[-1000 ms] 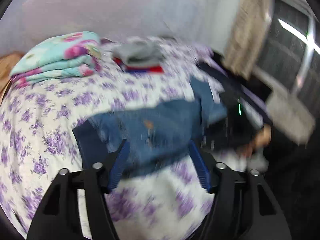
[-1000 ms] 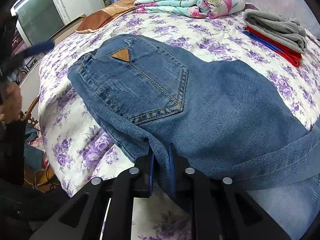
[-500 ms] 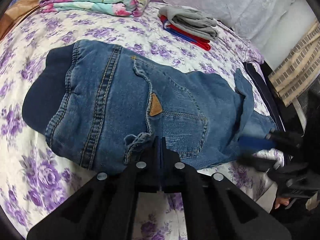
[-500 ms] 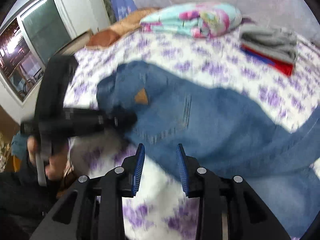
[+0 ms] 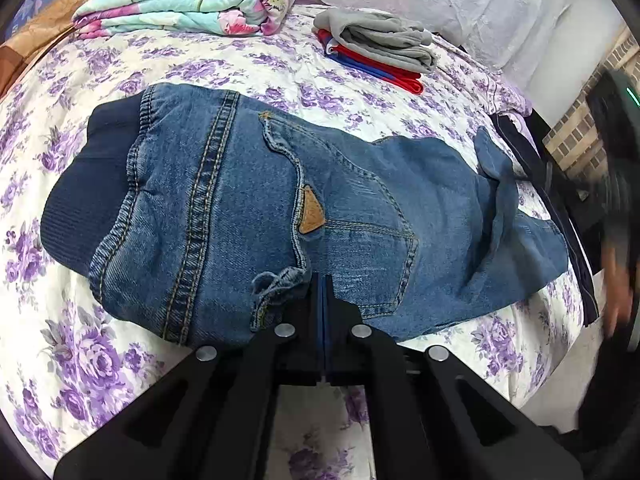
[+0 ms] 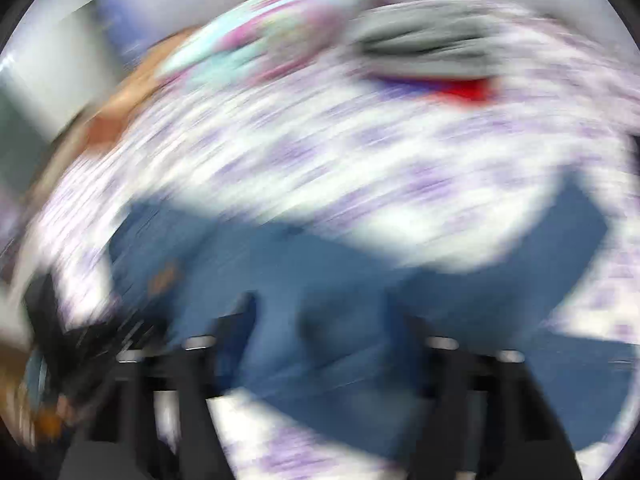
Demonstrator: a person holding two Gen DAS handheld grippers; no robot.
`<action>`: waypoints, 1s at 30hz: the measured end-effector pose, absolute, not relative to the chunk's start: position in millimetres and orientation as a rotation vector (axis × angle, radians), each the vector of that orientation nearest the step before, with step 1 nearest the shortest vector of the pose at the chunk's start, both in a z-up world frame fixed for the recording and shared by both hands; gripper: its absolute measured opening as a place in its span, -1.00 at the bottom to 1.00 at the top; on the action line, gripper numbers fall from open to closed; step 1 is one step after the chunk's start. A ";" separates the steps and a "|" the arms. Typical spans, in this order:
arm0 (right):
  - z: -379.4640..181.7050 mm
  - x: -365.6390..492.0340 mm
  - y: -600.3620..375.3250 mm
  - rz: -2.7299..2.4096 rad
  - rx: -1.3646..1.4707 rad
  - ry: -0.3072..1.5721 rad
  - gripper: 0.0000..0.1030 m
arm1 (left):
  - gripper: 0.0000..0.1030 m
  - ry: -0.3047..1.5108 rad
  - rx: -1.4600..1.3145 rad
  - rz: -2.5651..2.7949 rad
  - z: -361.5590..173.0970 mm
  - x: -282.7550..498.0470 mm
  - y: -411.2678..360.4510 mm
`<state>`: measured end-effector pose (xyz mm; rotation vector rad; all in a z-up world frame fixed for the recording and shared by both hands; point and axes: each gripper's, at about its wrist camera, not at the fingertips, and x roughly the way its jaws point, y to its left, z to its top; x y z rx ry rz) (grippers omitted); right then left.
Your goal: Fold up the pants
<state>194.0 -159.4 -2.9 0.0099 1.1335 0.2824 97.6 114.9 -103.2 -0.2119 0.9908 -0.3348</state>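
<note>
Blue jeans (image 5: 248, 208) lie across the flowered bedspread (image 5: 80, 360), dark waistband to the left, back pocket with a tan patch in the middle. My left gripper (image 5: 323, 280) is shut on the jeans' near edge, where the denim bunches beside a belt loop. The right wrist view is heavily blurred. There my right gripper (image 6: 324, 320) hovers over the jeans (image 6: 320, 280) with its jaws opening wide and nothing pinched between them. In the left wrist view a hand with that gripper (image 5: 616, 216) shows as a dark smear at the right.
A folded floral blanket (image 5: 188, 0) lies at the back left of the bed. A stack of grey, red and blue folded clothes (image 5: 380, 48) sits at the back right. A dark garment (image 5: 560, 216) hangs over the bed's right edge.
My left gripper came down and shut on the jeans' near edge, then stayed still. My right gripper let go of the denim, opened and swung away fast.
</note>
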 end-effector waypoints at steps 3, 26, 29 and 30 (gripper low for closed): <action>3.5 263.3 -232.0 -0.032 0.079 1.185 0.37 | -0.98 0.982 -0.207 -0.340 -103.8 96.5 114.5; -62.8 321.8 -332.8 -0.347 0.261 1.287 -0.74 | -0.97 0.977 -0.255 -0.413 -108.1 98.9 124.0; -28.6 273.4 -355.3 -0.275 0.317 1.172 -0.75 | -0.98 0.981 -0.248 -0.410 -107.3 98.4 123.1; -12.5 254.1 -366.0 -0.253 0.344 1.123 -0.75 | -0.97 0.984 -0.249 -0.411 -107.0 98.6 123.1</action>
